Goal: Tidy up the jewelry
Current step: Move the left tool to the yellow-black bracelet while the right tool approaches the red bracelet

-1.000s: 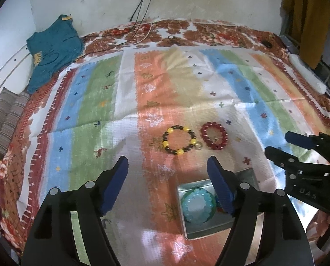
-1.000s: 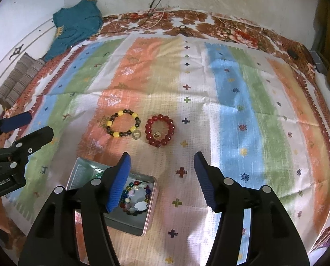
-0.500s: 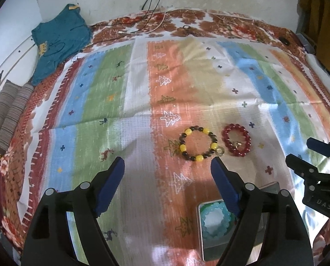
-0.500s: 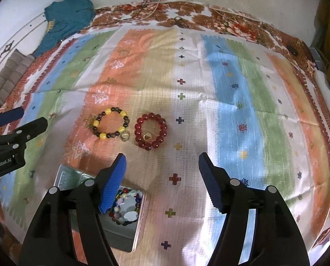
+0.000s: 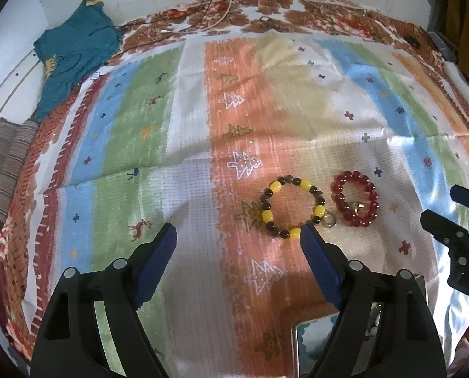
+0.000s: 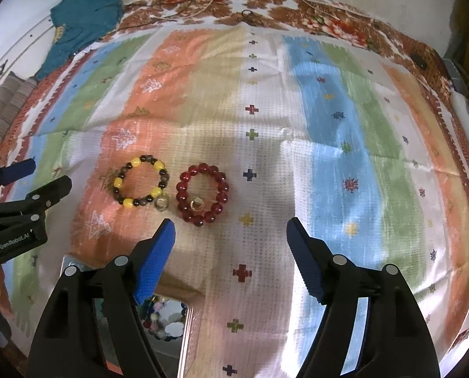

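Hovering with jaws spread and nothing between them: left gripper [image 5: 238,232] above the striped bedspread [image 5: 177,132], its right pad tip just beside the yellow-and-brown bracelet [image 5: 292,211]. Opening wider at this moment and also empty: right gripper [image 6: 230,230], poised just short of the red bracelet [image 6: 202,192]. Lying flat and side by side on the bedspread, both bracelets, the red one to the right of the yellow-and-brown one, neither touched. Sitting nearer than the yellow-and-brown bracelet, half hidden under the fingers: the metal tin [image 6: 174,324], already holding beaded pieces. Compared with a second ago: both grippers lower and closer to the bracelets, tin slid toward the bottom edge of each view, right jaws noticeably wider. Probably lining up a pickup of each bracelet for the tin.
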